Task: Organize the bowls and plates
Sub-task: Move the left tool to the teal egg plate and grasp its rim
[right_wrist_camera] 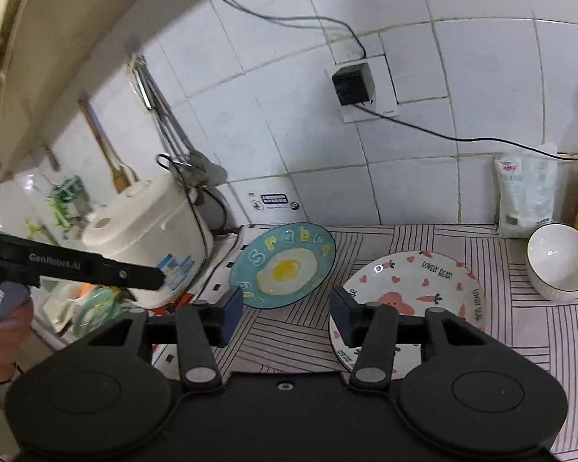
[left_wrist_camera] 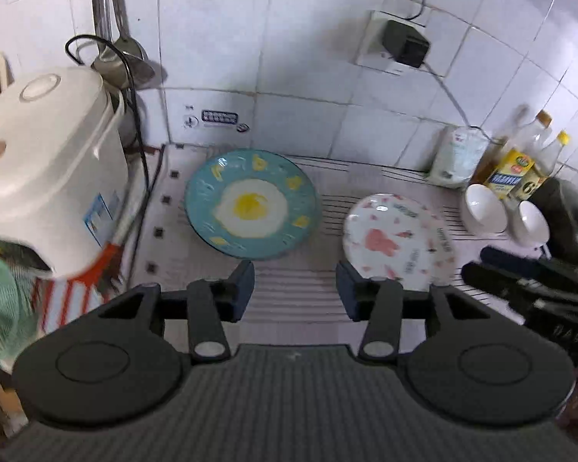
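Observation:
A teal plate with a fried-egg print (left_wrist_camera: 251, 204) (right_wrist_camera: 283, 269) lies on the striped counter mat near the back wall. A white plate with pink bear and heart prints (left_wrist_camera: 399, 240) (right_wrist_camera: 416, 288) lies to its right. Two white bowls (left_wrist_camera: 483, 210) (left_wrist_camera: 533, 223) stand at the right; one shows in the right wrist view (right_wrist_camera: 560, 261). My left gripper (left_wrist_camera: 294, 288) is open and empty, above the mat in front of both plates. My right gripper (right_wrist_camera: 287, 313) is open and empty, its right finger over the white plate's near-left rim. The left gripper's body (right_wrist_camera: 77, 267) shows at the left.
A white rice cooker (left_wrist_camera: 46, 188) (right_wrist_camera: 150, 231) stands at the left with a black cord. Oil bottles (left_wrist_camera: 520, 165) and a white bag (left_wrist_camera: 456, 161) (right_wrist_camera: 526, 192) stand at the back right. Ladles hang on the tiled wall (left_wrist_camera: 111, 19). A dark gripper body (left_wrist_camera: 535, 288) is at the right.

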Motion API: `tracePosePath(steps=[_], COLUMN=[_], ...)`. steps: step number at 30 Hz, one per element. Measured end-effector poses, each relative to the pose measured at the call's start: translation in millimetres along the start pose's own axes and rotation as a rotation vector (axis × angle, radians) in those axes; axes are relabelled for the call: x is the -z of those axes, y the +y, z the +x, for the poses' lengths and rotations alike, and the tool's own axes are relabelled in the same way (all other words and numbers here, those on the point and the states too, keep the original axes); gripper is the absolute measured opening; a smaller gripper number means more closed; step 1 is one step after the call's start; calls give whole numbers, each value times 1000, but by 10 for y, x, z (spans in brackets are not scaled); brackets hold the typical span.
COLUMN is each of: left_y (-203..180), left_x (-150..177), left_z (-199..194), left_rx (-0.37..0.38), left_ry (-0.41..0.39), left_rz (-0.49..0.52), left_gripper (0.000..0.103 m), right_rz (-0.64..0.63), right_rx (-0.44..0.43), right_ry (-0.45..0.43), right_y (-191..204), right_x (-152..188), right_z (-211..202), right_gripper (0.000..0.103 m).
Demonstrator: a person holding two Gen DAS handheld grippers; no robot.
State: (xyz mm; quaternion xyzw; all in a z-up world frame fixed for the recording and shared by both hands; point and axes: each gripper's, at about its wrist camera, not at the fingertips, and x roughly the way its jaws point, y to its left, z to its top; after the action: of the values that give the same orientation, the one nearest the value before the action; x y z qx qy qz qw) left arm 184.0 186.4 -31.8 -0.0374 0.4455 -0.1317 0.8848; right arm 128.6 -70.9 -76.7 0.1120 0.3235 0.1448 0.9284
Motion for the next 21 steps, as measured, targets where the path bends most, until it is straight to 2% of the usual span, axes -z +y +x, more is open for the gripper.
tracePosePath(steps=[2, 4, 7, 11, 15, 18, 21], left_y=[235, 449, 725, 1010, 1088, 1096, 1054], left_x=[-48, -52, 5, 44, 20, -39, -114], left_z=[122, 269, 527, 892, 1224, 1449, 1661], left_rx=[14, 21, 15, 20, 23, 42, 16], left_ry=[1, 7, 31, 57, 73, 49, 28], left_rz=[7, 25, 28, -32, -43, -56, -35], left_gripper=[53, 56, 58, 59, 59, 59, 59], right_rz=[6, 43, 73, 106, 166, 234, 308], right_rx=[23, 24, -41, -4, 26, 8, -12], right_ry=[-21, -55, -88, -110, -60, -33, -31], right_y=[106, 162, 216, 247, 237, 204, 168], right_x=[-16, -14, 43, 219, 426, 561, 715], right_z=[155, 300, 561, 976, 1382, 1656, 1894], right_gripper=[62, 69, 74, 75, 75, 75, 75])
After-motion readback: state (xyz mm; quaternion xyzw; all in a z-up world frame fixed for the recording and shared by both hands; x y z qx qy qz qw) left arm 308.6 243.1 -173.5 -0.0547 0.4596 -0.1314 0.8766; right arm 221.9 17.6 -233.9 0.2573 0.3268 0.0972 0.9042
